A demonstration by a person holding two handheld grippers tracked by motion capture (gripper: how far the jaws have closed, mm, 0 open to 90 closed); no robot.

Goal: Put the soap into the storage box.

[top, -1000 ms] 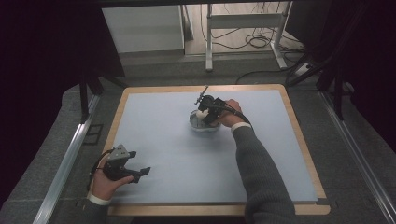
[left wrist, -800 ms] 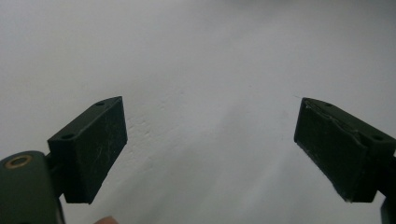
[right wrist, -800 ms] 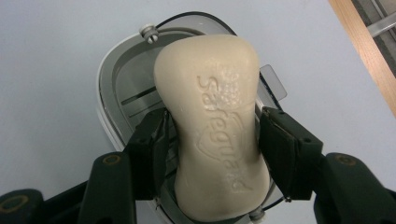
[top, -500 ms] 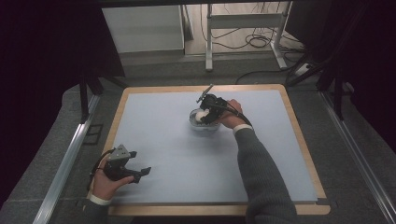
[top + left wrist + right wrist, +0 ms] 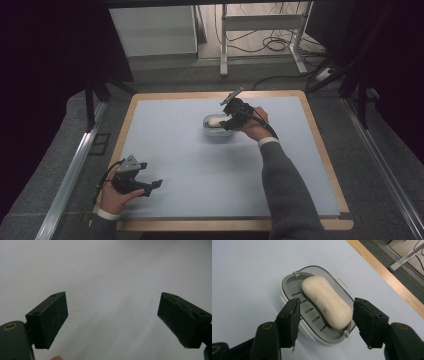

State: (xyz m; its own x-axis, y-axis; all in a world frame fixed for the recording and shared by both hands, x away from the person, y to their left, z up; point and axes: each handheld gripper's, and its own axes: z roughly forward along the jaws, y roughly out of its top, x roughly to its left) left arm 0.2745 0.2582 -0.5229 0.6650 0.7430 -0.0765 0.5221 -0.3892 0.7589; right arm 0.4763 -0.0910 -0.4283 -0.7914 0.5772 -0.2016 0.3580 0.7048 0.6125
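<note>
From above, my soap dish sits on the pale blue mat toward the far edge of the wooden-rimmed table, its long axis running across the table; my right gripper hangs over the dish's right end, while my left gripper rests well apart from the dish, at the near left. Along my left gripper, the two black, scuffed rectangular pads stand wide apart over bare matte mat, holding nothing. Along my right gripper, the jaws stand apart either side of the dish's near end, whether touching I cannot tell; the smooth, cream, peanut-shaped soap lies lengthwise on the grey slotted tray, white oval shell beneath.
</note>
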